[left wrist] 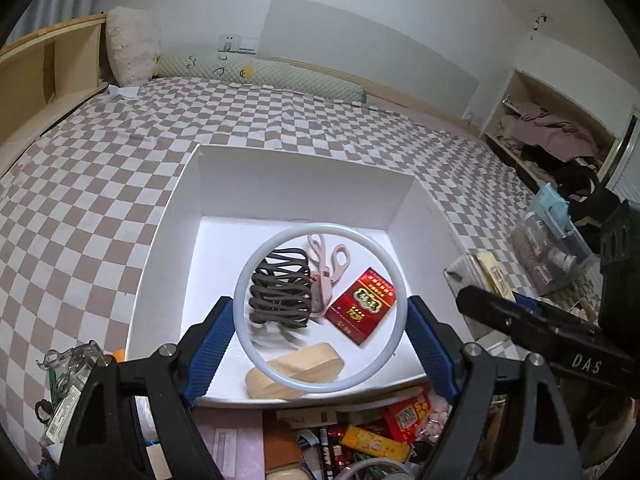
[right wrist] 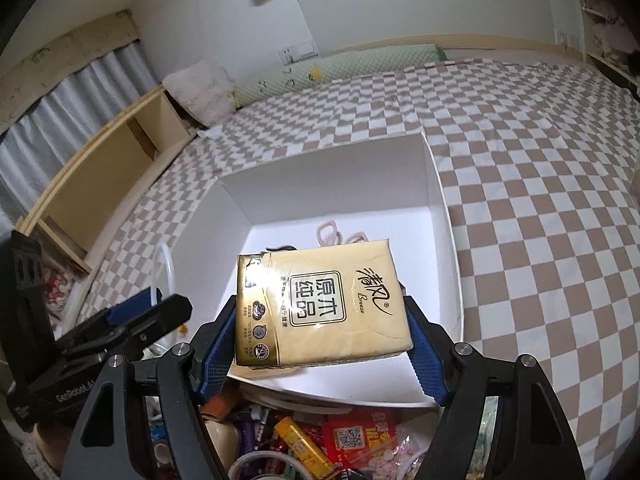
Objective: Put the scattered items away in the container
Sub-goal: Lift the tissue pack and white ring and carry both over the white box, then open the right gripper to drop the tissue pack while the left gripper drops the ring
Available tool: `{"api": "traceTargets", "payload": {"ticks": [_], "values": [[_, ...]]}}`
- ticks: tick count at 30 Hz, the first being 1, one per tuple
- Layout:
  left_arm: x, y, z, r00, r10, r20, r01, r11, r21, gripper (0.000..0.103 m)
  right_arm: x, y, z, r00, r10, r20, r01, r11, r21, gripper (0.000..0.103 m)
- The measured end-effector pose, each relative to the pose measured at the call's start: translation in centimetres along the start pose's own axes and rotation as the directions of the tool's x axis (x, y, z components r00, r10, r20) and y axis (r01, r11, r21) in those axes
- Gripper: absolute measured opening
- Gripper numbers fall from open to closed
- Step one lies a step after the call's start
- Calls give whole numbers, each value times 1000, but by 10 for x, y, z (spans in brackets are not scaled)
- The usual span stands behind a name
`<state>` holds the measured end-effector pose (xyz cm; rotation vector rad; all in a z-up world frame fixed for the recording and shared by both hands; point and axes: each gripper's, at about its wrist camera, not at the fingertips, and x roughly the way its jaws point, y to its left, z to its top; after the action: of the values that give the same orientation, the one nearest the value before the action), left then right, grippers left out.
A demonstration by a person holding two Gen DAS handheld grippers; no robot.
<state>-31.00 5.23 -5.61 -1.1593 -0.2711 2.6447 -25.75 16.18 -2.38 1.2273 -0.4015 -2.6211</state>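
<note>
In the left wrist view we see the left gripper (left wrist: pixel 320 320) clamped on a white ring (left wrist: pixel 387 264) over the white box (left wrist: pixel 304 178). Through the ring show a brown hair claw (left wrist: pixel 280 292), pink scissors (left wrist: pixel 326 266), partly hidden, and a red packet (left wrist: pixel 362 304).

In the right wrist view the right gripper (right wrist: pixel 322 336) clamps a tissue pack (right wrist: pixel 320 304), which hides most of the box floor.
</note>
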Motion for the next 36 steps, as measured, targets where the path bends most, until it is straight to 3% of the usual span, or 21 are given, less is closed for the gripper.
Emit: {"api": "traceTargets", "payload": {"ticks": [25,36], "values": [[35,15,-11,996,47,-80,-48,999,0,85,39,12,-7,994,-85,-71,81,995,-51,76],[40,17,-13,992,76,-101,-74,997,18,85,38,11,-9,990,-116,-77,111,992,-68,77]]}}
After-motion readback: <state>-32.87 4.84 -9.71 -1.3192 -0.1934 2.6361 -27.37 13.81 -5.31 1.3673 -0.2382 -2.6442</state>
